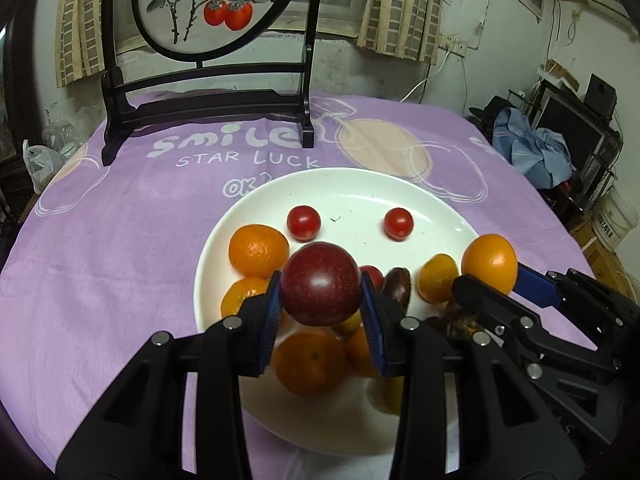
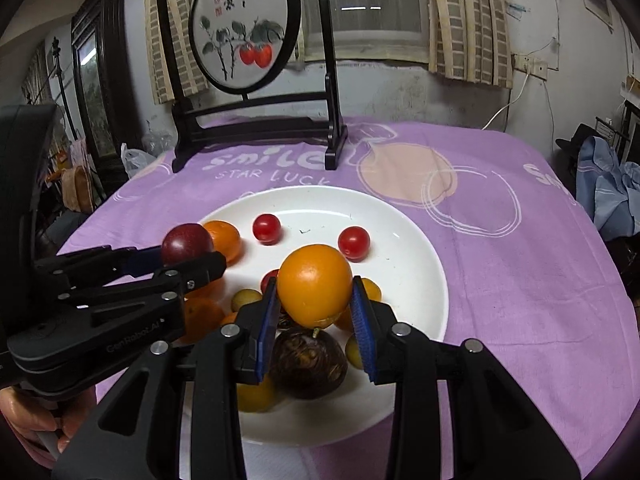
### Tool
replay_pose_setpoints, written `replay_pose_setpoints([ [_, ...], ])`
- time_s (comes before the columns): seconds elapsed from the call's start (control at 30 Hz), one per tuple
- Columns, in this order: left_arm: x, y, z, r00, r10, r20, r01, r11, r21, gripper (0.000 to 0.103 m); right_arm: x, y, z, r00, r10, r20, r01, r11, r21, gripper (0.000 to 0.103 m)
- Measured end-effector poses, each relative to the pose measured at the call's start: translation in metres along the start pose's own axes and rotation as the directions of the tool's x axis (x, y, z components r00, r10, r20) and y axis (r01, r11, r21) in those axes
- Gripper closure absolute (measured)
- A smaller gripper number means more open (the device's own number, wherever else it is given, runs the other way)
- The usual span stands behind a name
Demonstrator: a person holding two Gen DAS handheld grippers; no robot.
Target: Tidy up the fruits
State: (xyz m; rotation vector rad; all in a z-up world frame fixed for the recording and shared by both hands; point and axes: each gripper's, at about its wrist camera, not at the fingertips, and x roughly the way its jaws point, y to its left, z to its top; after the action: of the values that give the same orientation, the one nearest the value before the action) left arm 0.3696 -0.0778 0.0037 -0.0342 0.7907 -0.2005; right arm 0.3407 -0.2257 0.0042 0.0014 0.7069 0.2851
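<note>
My left gripper [image 1: 320,304] is shut on a dark red plum [image 1: 319,283] and holds it above the white plate [image 1: 360,188]. It also shows in the right wrist view [image 2: 188,258] with the plum [image 2: 186,243]. My right gripper [image 2: 314,306] is shut on an orange fruit [image 2: 314,285] above the plate [image 2: 408,248]; it shows in the left wrist view [image 1: 490,280] with the orange fruit [image 1: 490,262]. On the plate lie two cherry tomatoes [image 1: 303,222] [image 1: 398,223], several tangerines [image 1: 258,250], small yellow fruits and a dark brown fruit [image 2: 308,364].
The plate sits on a purple tablecloth [image 1: 120,240] printed "smile STAR LUCK". A black wooden stand with a round painted screen [image 1: 208,40] stands at the back of the table. A chair with blue clothes [image 1: 536,152] is off the right edge.
</note>
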Motion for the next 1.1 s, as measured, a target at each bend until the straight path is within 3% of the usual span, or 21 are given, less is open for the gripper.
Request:
replay_pose_setpoints([
  [0.13,0.0,0.003,-0.002,1.0,0.027,0.004,-0.027,1.0,0.0,0.061,0.0,0.0,-0.001,1.0,-0.007,-0.018,0.006,1.0,-0.006,0.065],
  [0.17,-0.002,0.004,-0.002,0.999,0.036,0.012,-0.036,0.999,-0.001,0.054,-0.003,0.0,-0.001,1.0,-0.006,-0.019,0.006,1.0,-0.006,0.058],
  [0.2,-0.009,0.005,-0.002,0.998,0.055,0.029,-0.055,0.998,-0.004,0.033,-0.009,0.002,-0.001,1.0,-0.008,-0.016,0.008,1.0,-0.007,0.044],
  [0.23,-0.019,0.006,-0.003,0.995,0.085,0.057,-0.084,0.996,-0.015,0.017,-0.016,0.002,-0.001,1.0,-0.012,-0.004,0.012,1.0,-0.01,0.039],
  [0.33,-0.049,0.011,-0.005,0.986,0.115,0.121,-0.111,0.993,-0.036,0.003,-0.04,0.008,-0.004,0.999,-0.018,0.039,0.02,0.999,-0.043,0.039],
  [0.43,-0.077,0.015,-0.018,0.983,0.121,0.14,-0.113,0.992,-0.061,0.002,-0.059,0.014,-0.017,0.999,0.015,0.035,-0.012,0.998,-0.064,0.038],
  [0.57,-0.099,0.023,-0.048,0.985,0.134,0.109,-0.127,0.989,-0.07,0.002,-0.078,0.02,-0.055,0.999,0.036,-0.004,-0.037,0.996,-0.087,0.038],
  [0.8,-0.127,0.033,-0.108,0.979,0.197,0.05,-0.192,0.977,-0.097,0.002,-0.114,0.017,-0.108,1.0,0.013,-0.027,-0.014,1.0,-0.02,0.038],
  [1.1,-0.136,0.031,-0.142,0.981,0.194,0.027,-0.192,0.979,-0.066,0.002,-0.121,0.012,-0.137,0.997,-0.033,-0.066,0.033,0.999,-0.005,0.038],
])
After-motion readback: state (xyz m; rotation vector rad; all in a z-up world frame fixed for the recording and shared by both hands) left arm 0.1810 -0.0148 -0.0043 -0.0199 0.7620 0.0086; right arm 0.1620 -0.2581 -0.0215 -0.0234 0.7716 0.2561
